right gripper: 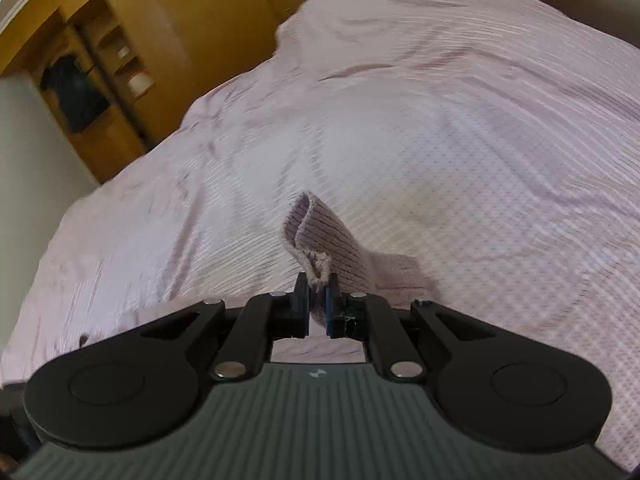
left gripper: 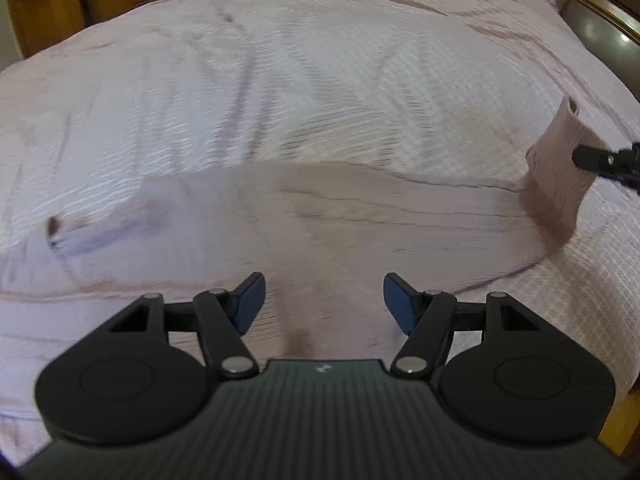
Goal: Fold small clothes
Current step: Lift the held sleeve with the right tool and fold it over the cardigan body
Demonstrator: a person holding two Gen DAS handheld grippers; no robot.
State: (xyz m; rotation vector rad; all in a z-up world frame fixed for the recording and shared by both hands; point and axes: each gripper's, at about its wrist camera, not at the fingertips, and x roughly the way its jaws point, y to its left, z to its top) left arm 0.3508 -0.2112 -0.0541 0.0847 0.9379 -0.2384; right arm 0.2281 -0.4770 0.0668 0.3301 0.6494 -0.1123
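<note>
The right gripper [right gripper: 318, 298] was pinching a corner of the pink knitted garment [right gripper: 324, 240], lifted clear of the bedspread [right gripper: 480, 120]. The left gripper [left gripper: 324, 300] stood spread and empty above the garment's flat part [left gripper: 360, 208], which lay across the bed. Judged: one end was raised for folding; no finished fold was visible, and most work remained.
</note>
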